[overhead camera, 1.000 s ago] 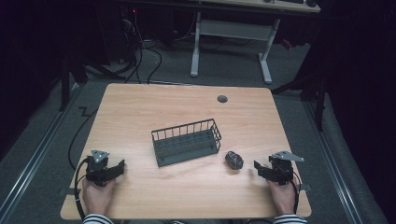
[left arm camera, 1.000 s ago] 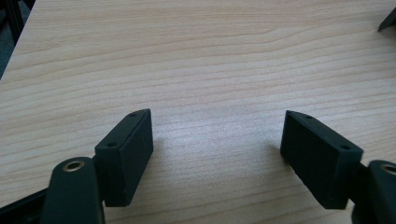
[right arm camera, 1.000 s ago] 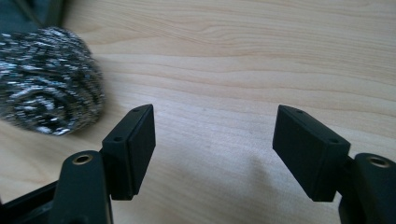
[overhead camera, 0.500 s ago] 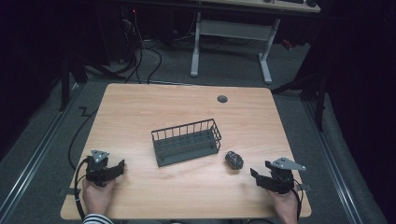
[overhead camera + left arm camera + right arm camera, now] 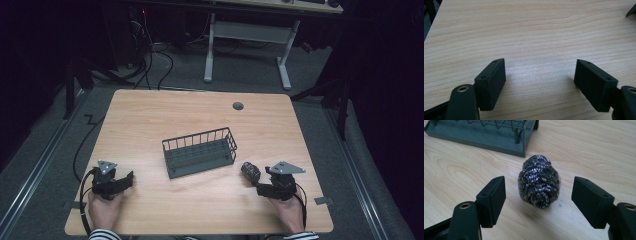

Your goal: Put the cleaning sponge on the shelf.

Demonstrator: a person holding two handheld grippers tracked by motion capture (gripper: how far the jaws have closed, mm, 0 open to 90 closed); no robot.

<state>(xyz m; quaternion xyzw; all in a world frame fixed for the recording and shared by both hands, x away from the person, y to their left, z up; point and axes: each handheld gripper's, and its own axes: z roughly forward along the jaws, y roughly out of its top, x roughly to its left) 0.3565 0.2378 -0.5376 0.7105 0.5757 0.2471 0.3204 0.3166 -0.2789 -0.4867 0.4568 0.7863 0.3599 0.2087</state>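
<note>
A dark metal scouring ball (image 5: pixel 251 172) lies on the wooden table (image 5: pixel 150 120), just right of a grey wire basket (image 5: pixel 202 161). My right gripper (image 5: pixel 260 184) sits right of the ball and points at it. Its jaws have just been opening. In the right gripper view they stand open on either side of the ball (image 5: pixel 539 175), touching nothing, with the basket's corner (image 5: pixel 486 138) beyond. My left gripper (image 5: pixel 127 180) rests at the table's near left. In the left gripper view its jaws (image 5: pixel 540 62) are open over bare wood.
A small grey round cap (image 5: pixel 238 105) is set in the table top at the back. A white desk frame (image 5: pixel 245 30) and cables (image 5: pixel 150 55) are on the floor behind. A cable (image 5: pixel 82 150) trails off the table's left edge.
My right gripper has moved left toward the scouring ball. The ball, the basket and my left gripper have stayed where they were.
</note>
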